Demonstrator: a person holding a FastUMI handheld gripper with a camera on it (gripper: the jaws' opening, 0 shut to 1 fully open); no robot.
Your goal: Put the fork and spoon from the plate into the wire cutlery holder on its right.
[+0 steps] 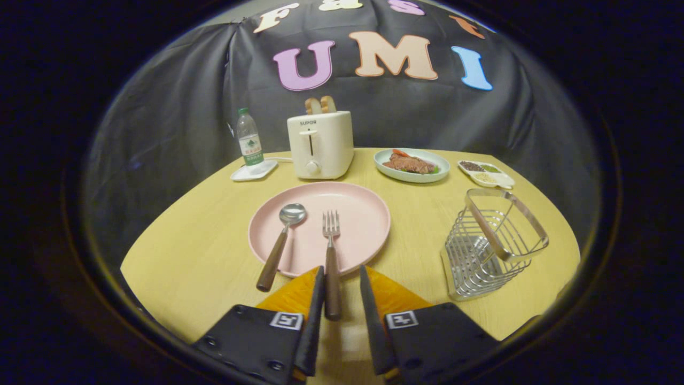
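A: Item one, the gripper?

B: Fingers spread, low over the near edge of the table. The fork has its brown handle lying in the gap between them, close to the left finger — whether that finger touches it I cannot tell. The right finger stands clear of it, so nothing is pinched.

A: Item two, the fork itself?

B: Tines on the pink plate, pointing away; handle running off the near rim toward the fingers.

A: Item three?

B: Spoon, left of the fork. Bowl on the plate, handle slanting off the rim toward the near left, its end on the table. Apart from the fork, and outside the fingers.

A: Item four, the holder?

B: Wire basket, right of the plate, standing apart from it. It leans (open top tipped toward the plate side), with a divider across its inside — no cutlery in it.

A: Other entries?

B: Behind the plate, a cream toaster with two slices standing up in it. Left of that, a water bottle on a small white tray. Right of the toaster, a pale dish of food; further right, a small divided dish of seasonings, just beyond the holder.

A: Anything between plate and holder?

B: Bare tabletop.
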